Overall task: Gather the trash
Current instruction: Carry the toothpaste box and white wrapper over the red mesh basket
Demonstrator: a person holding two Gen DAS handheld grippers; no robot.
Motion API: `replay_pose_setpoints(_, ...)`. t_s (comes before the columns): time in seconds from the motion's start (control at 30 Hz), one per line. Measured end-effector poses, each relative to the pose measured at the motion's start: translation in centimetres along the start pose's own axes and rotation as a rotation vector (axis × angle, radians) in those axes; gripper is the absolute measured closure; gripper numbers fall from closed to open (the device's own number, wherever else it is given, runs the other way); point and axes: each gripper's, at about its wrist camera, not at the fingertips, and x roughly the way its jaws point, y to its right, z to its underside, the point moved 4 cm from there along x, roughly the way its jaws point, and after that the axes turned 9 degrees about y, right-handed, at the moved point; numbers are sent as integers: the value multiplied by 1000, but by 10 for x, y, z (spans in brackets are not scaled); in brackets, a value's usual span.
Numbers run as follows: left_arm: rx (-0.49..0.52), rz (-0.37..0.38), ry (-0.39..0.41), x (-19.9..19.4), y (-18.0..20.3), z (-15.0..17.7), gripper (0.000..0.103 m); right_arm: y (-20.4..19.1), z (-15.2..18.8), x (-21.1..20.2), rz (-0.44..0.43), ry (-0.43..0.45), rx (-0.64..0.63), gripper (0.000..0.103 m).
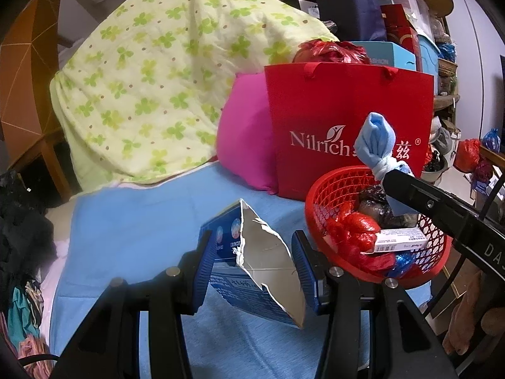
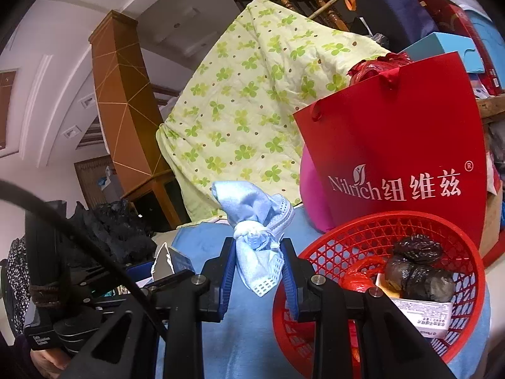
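Note:
My left gripper (image 1: 252,262) is shut on a torn blue carton (image 1: 265,271) with a silver inside, held above the blue sheet (image 1: 142,221). My right gripper (image 2: 257,268) is shut on a knotted light-blue face mask (image 2: 255,233), held left of the red basket (image 2: 378,230). The mask (image 1: 377,139) and the right gripper's finger (image 1: 419,195) show over the basket (image 1: 331,189) in the left wrist view. The basket holds red (image 1: 353,230) and black (image 2: 416,271) plastic bags and a small white box (image 1: 401,240).
A red Nilrich paper bag (image 1: 347,120) stands behind the basket, beside a pink cushion (image 1: 246,132). A green clover quilt (image 1: 151,79) is piled at the back. Boxes and bags are stacked at the right (image 1: 407,31). Dark clothes (image 1: 22,221) lie at the left.

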Motion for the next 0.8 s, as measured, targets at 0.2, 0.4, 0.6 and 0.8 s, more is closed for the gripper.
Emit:
replay_pose_setpoints(0.2, 17, 20, 9, 0, 11, -5, 52, 8, -5, -6, 13, 17, 11, 73)
replay_pose_setpoints(0.4, 32, 34, 16, 0, 22, -9, 52, 14, -6, -12, 27, 27, 21, 73)
replay_pose_setpoints(0.6, 32, 55, 20, 2, 29, -12, 52, 21, -8, -18, 40, 37, 36, 73)
replay_pose_setpoints(0.8, 13, 101, 33, 3, 35, -16, 52, 33, -12, -25, 69, 61, 63, 73)
